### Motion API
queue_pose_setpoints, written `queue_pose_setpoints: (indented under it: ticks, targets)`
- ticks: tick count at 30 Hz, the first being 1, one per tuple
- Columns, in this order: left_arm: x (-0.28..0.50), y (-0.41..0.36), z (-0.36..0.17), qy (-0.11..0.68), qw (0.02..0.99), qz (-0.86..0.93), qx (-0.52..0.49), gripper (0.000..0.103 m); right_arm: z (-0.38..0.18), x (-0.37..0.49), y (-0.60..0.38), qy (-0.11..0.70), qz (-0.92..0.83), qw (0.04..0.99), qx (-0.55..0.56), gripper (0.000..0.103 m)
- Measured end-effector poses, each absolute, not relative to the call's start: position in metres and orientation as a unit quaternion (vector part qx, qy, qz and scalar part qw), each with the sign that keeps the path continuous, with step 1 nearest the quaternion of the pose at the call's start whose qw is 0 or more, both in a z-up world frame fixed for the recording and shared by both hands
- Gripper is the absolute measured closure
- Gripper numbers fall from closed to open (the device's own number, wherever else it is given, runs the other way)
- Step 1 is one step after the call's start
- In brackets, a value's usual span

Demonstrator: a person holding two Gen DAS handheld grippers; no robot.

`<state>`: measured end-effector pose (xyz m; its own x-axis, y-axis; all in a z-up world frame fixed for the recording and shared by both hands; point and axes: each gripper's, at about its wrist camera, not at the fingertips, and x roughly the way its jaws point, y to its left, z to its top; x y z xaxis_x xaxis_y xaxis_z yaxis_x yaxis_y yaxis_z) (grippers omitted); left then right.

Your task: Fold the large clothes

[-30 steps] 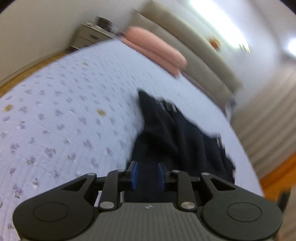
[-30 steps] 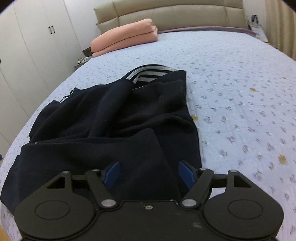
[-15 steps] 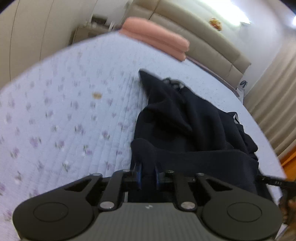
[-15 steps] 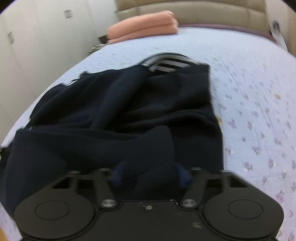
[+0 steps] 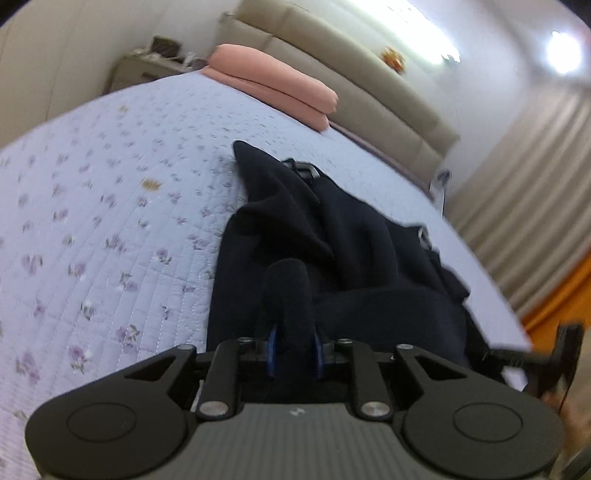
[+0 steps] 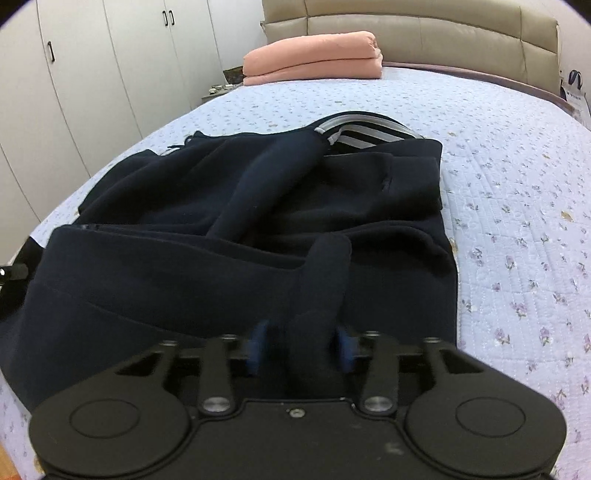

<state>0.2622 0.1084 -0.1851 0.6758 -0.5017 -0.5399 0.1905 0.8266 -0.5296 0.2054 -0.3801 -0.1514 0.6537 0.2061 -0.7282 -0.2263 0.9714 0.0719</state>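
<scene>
A large dark navy garment (image 6: 258, 206) lies crumpled on the bed, its striped grey-white collar (image 6: 362, 129) at the far end. It also shows in the left wrist view (image 5: 332, 236). My left gripper (image 5: 293, 349) is shut on a raised fold of the garment's near hem at its left side. My right gripper (image 6: 301, 345) is shut on a bunched fold of the same hem at the right side. Both folds stand up between the blue pads. The right gripper's edge shows at the far right of the left wrist view (image 5: 565, 354).
The bed has a lilac floral quilt (image 6: 517, 206). A folded pink blanket (image 6: 314, 59) lies by the beige headboard (image 6: 424, 26). White wardrobe doors (image 6: 92, 74) stand left. A nightstand (image 5: 147, 70) and curtains (image 5: 535, 206) flank the bed.
The right gripper went from open to shut on the hem fold. The left gripper stayed shut on its fold and lifted it. Both views shifted as the hem rose.
</scene>
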Motion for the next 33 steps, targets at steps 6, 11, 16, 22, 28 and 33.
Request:
queue_pose_setpoints:
  ticks: [6,11,16,22,28,33]
  targets:
    - [0.264,0.119,-0.196,0.37,0.865,-0.216,-0.261,0.058,-0.158,0.217,-0.392,0.409,0.119,0.904,0.036,0.028]
    - [0.265,0.102,-0.19,0.37,0.889,-0.184,-0.199,0.091,-0.152,0.202,-0.382,0.384,0.101,0.917,0.03,0.088]
    - [0.245,0.11,-0.15,0.299,0.91,-0.192,-0.213,0.091,-0.113,0.16,-0.368,0.312,0.092,0.945,-0.021,0.091]
    - [0.249,0.104,-0.081,0.203,0.936,-0.216,-0.19,0.091,-0.028,0.136,-0.367,0.188,0.065,0.979,-0.033,0.092]
    - [0.358,0.075,-0.038,0.142,0.952,-0.201,-0.184,0.091,0.022,0.214,-0.365,0.104,0.015,0.994,-0.04,0.092]
    - [0.48,0.02,-0.081,0.203,0.965,-0.121,-0.117,0.091,-0.029,0.357,-0.373,0.194,-0.032,0.98,-0.016,0.092]
